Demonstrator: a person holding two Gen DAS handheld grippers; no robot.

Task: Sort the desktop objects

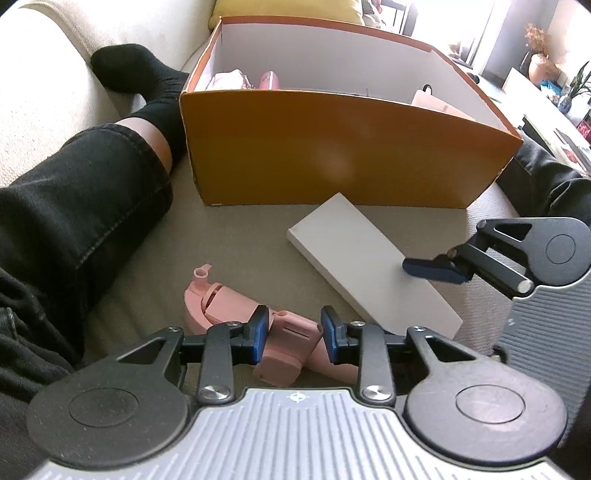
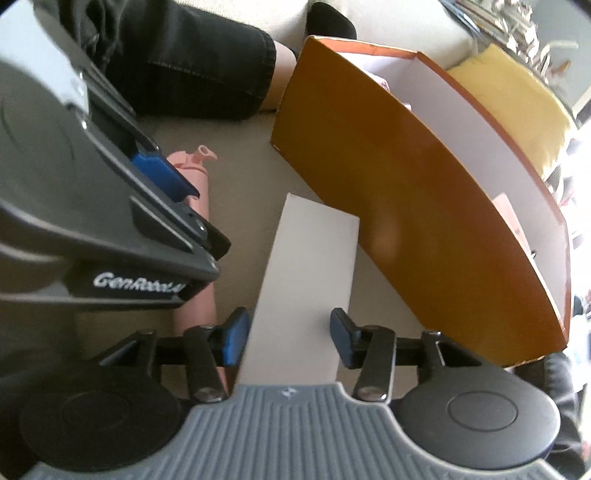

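Fingers [image 2: 236,338] straddle white box [image 2: 306,277], lengthwise toward orange box [image 2: 424,240].

A cream upholstered sofa [image 1: 48,55] fills the scene from nine to twelve o'clock in the left wrist view, its beige woven seat [image 1: 236,236] spreading across the middle. A yellow cushion [image 1: 288,9] sits at twelve o'clock against the backrest. Toward one and two o'clock, strong daylight floods through a bright window [image 1: 454,22], with a vase of dried flowers [image 1: 539,59] and a white cabinet top [image 1: 532,88] below it.
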